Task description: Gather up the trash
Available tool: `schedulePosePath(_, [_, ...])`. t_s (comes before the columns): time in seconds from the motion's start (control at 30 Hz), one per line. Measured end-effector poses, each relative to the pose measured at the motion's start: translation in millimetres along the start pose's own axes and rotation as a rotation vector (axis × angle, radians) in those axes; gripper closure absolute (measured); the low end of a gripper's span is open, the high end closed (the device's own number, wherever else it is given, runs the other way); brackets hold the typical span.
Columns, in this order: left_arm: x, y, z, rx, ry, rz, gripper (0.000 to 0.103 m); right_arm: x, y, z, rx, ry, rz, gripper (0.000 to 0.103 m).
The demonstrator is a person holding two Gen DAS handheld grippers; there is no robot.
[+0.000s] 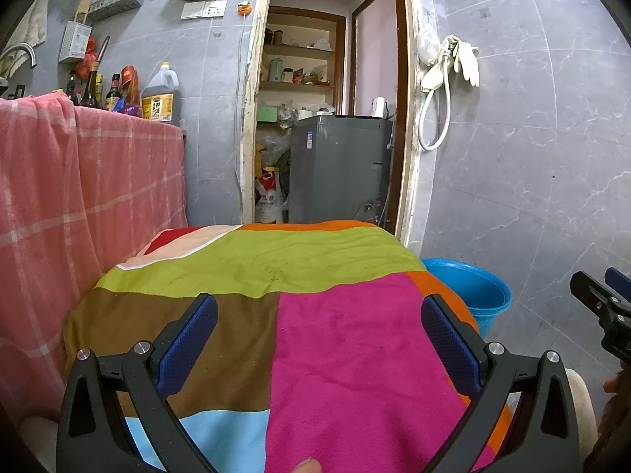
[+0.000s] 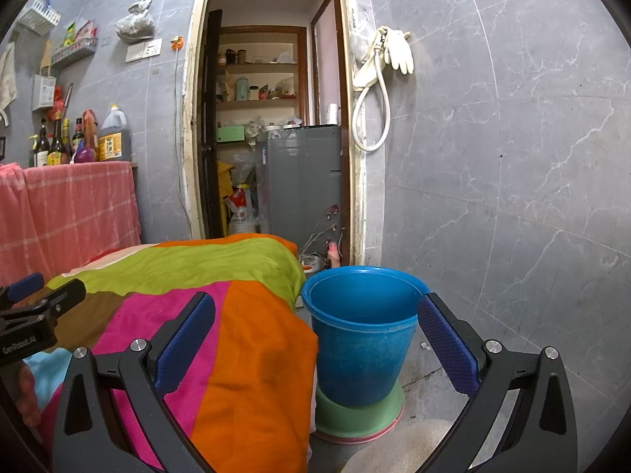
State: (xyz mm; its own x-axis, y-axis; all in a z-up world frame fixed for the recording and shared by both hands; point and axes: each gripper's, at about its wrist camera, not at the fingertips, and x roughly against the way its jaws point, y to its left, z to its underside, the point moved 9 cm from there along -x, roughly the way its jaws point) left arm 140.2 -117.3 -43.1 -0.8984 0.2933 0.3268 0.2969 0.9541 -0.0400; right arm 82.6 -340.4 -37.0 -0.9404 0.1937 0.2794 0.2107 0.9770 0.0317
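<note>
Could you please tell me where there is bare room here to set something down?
The patchwork cloth on the table is bare all over, from the pink towel to the edge beside the blue bucket. The bucket looks empty from here. The counter behind the towel is crowded with bottles. Both grippers, left and right, are open and hold nothing.

We hold the left hand-held gripper (image 1: pixel 319 339) level and pointing forward, its two blue-padded fingers (image 1: pixel 189 345) spread wide with nothing between them. The right hand-held gripper (image 2: pixel 315 339) sits alongside at about the same height, its jaws equally wide and bare. Each tool shows at the edge of the other's view. A fingertip (image 1: pixel 309 466) shows at the lower edge of the left wrist view.
</note>
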Motion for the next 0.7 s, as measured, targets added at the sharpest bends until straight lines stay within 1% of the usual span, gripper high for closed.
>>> schedulePosePath(0.7, [0.5,-0.2,0.1,-0.003,-0.003,-0.005,0.002,-0.2,1.1,0.8,-0.001,0.000,-0.002,0.000])
